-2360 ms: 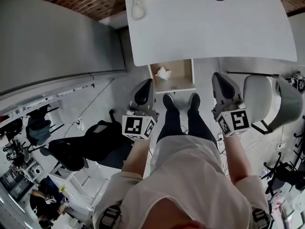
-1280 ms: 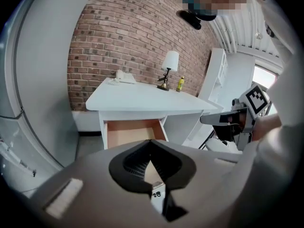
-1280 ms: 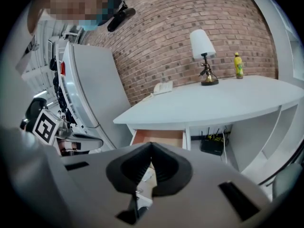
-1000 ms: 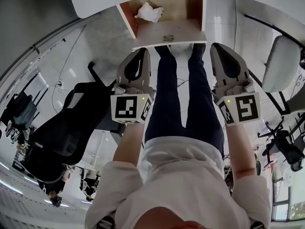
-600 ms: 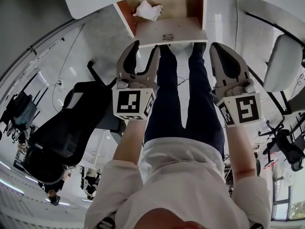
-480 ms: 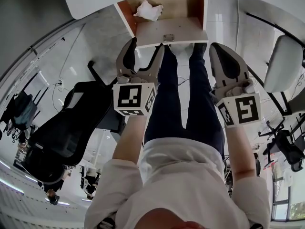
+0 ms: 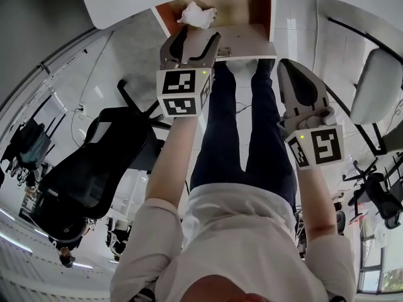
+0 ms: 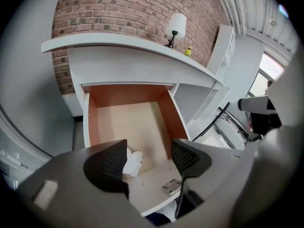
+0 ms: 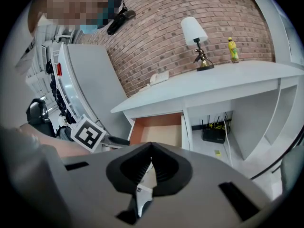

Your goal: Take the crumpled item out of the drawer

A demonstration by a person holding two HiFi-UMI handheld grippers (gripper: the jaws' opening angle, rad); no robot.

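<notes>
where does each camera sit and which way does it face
Head view: on the person's head, facing down past the legs at the open drawer; both forearms, left tongs, right tongs show.
Left gripper view: rides the left tongs, facing down into the drawer at the crumpled item; its jaws show, just opened, nothing between them.
Right gripper view: rides the right tongs, facing the desk and brick wall; its shut jaws and the left forearm show.
Shared: all show the drawer; head and left gripper views share the crumpled item.
</notes>
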